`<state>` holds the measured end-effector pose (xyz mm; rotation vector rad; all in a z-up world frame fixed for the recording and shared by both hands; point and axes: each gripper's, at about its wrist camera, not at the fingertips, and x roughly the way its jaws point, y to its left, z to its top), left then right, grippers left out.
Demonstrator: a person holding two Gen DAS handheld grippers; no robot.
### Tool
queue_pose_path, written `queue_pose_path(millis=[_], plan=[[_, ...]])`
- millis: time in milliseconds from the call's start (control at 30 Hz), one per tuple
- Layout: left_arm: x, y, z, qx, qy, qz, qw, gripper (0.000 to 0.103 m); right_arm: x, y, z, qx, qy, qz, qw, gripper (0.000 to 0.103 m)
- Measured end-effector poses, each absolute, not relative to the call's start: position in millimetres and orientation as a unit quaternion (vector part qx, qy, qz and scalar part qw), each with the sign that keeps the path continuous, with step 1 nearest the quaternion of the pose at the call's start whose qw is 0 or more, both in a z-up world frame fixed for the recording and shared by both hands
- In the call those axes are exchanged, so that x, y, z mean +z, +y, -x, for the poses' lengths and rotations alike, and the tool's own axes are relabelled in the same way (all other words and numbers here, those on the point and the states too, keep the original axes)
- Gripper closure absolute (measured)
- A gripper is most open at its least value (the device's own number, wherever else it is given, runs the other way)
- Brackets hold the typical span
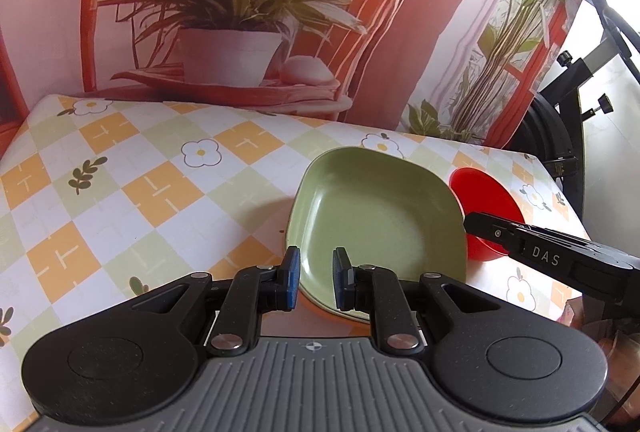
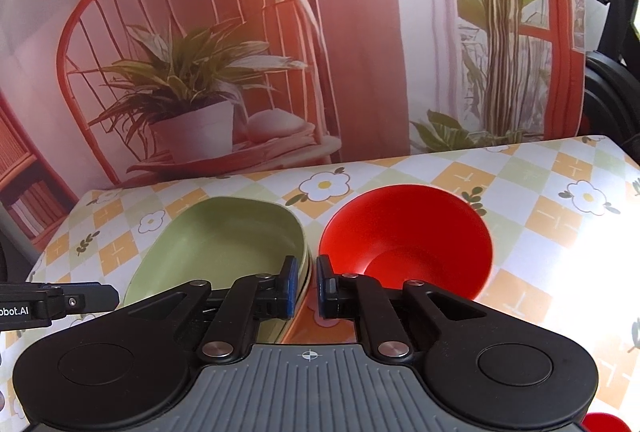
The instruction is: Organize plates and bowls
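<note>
Near the tabletop's front edge, our left gripper (image 1: 316, 278) and right gripper (image 2: 307, 286), both part-open and empty, flank green plate (image 1: 376, 220); next, seize red bowl (image 2: 408, 232)

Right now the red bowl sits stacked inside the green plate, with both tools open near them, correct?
Not quite. The red bowl sits beside the green plate, on the tablecloth, not inside it; the right wrist view shows them side by side. Both the left tool and the right tool are open near them.
</note>
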<state>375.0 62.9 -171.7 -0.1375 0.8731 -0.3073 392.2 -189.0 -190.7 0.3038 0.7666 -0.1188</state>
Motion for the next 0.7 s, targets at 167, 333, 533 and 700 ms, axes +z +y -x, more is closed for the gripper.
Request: queue_pose_path(millis=[167, 333, 533, 700], plan=[[-160.7, 54.1, -371.0, -0.159, 0.409, 0.062, 0.896, 0.085, -180.0, -203.3, -381.4, -0.072, 0.363, -0.155, 0.916, 0.093], [-150.7, 35.9, -376.4, -0.176, 0.400, 0.055, 0.898, 0.085, -175.6, -224.1, -374.6, -0.101, 0.363, -0.177, 0.909, 0.093], [-143.5, 4.3, -387.6, -0.207, 0.393, 0.055, 0.894, 0.085, -174.7, -257.5, -367.9, -0.132, 0.359, -0.200, 0.902, 0.090], [-148.8, -23.2, -399.4, -0.224, 0.403, 0.057, 0.886, 0.085, -185.1, -291.1, -369.2, -0.157, 0.375, -0.236, 0.883, 0.089]])
